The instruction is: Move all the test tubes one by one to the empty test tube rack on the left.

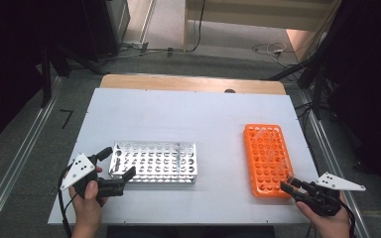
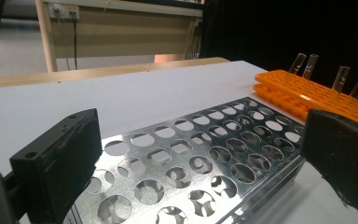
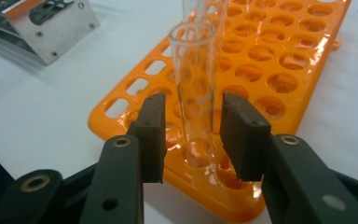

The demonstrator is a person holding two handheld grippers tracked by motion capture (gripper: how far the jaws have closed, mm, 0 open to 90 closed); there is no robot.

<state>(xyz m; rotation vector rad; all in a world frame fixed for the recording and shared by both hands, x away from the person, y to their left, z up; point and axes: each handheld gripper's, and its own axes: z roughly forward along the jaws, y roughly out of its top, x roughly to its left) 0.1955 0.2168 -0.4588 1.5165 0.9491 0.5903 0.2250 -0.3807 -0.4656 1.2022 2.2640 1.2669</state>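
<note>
Right tongs (image 3: 191, 140) narrowly open astride glass tube (image 3: 196, 93)

No readable text, label, brand or number anywhere — racks, tubes, table alike.

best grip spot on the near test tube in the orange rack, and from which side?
Grip the test tube on its bare wall above the orange rack, below the rim. It stands upright in a near-edge hole, so come in level from the rack's near end, one jaw on each side. The right gripper is already lined up so, the tube between its jaws with gaps still showing at both pads.
</note>
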